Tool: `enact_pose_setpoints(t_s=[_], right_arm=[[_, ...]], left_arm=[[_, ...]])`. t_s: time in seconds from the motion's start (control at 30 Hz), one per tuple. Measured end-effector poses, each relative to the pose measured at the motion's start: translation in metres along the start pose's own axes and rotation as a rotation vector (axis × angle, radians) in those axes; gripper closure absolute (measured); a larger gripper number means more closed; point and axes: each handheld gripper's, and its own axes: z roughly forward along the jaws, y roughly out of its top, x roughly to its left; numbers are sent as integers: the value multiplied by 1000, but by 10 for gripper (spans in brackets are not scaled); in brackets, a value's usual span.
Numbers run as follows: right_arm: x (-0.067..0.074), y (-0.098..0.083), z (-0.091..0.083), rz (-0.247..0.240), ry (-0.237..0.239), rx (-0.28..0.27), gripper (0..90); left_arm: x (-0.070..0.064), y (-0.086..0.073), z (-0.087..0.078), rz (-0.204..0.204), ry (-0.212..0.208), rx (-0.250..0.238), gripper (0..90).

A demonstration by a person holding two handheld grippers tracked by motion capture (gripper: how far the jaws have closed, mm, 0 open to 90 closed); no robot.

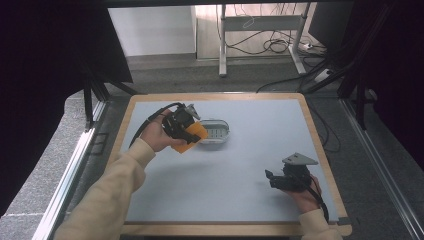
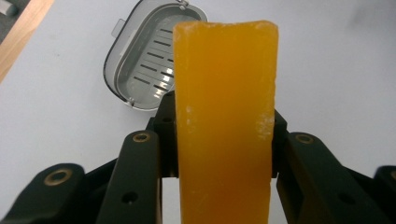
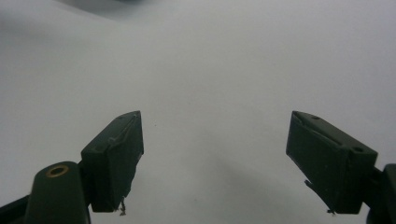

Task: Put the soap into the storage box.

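My left gripper [image 1: 187, 131] is shut on an orange bar of soap [image 1: 192, 139], held just left of a grey soap dish [image 1: 216, 132] on the table. In the left gripper view the soap [image 2: 225, 116] stands upright between the black jaws of my left gripper [image 2: 224, 140], hiding part of the slotted dish [image 2: 144, 60] behind it. My right gripper [image 1: 272, 179] rests low over the table's near right part, pointing left. In the right gripper view my right gripper [image 3: 233, 154] is open, its jaws wide apart with nothing between them.
The grey mat [image 1: 250, 150] lies on a wood-edged table [image 1: 315, 135]. Beyond the far edge stand a metal desk frame [image 1: 222, 45] and loose cables [image 1: 280, 45] on the floor. Dark curtains flank both sides.
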Motion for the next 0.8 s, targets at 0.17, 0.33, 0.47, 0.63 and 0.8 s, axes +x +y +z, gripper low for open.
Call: enact_pose_setpoints(t_s=[0.17, 0.33, 0.47, 0.63, 0.8], right_arm=[[-1, 0, 0, 11, 2, -4, 193], [-2, -1, 0, 12, -3, -4, 193], [-2, -1, 0, 9, -3, -3, 193], [-1, -1, 0, 9, -1, -2, 193], [-2, -1, 0, 8, 1, 2, 193]], left_arm=[[6, 5, 4, -1, 6, 17, 621], [11, 10, 7, 14, -3, 21, 621], [13, 13, 10, 33, 2, 41, 621], [17, 17, 14, 39, -6, 49, 621], [22, 22, 18, 62, -29, 42, 621]])
